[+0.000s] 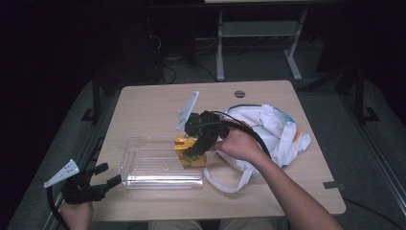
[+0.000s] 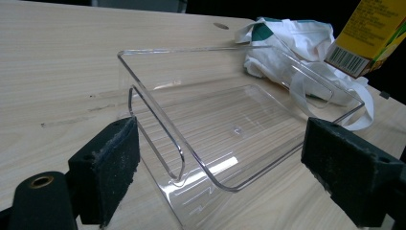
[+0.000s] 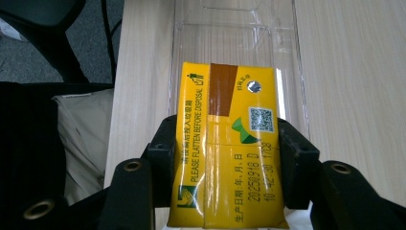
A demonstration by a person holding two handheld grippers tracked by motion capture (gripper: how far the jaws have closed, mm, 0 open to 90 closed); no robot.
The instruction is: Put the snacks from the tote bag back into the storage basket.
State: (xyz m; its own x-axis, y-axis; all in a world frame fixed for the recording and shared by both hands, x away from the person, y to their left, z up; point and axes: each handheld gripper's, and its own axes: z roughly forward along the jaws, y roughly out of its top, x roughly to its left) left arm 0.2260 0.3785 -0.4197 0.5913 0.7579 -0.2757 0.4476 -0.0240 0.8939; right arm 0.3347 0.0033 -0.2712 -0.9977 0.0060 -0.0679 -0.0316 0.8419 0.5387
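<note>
Right claw clamps yellow carton by its flat sides over the right end of the clear tray; carton likely light, crushable, slick-coated; left claw open, near-left off the bench.

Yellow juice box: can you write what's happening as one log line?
right claw: shut on yellow juice box | box: over clear tray end | left claw: open, near tray | white bag: on table

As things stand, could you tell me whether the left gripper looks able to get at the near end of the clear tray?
Probably yes: the left gripper is open, the clear tray lies just ahead, and nothing lies between them.
</note>
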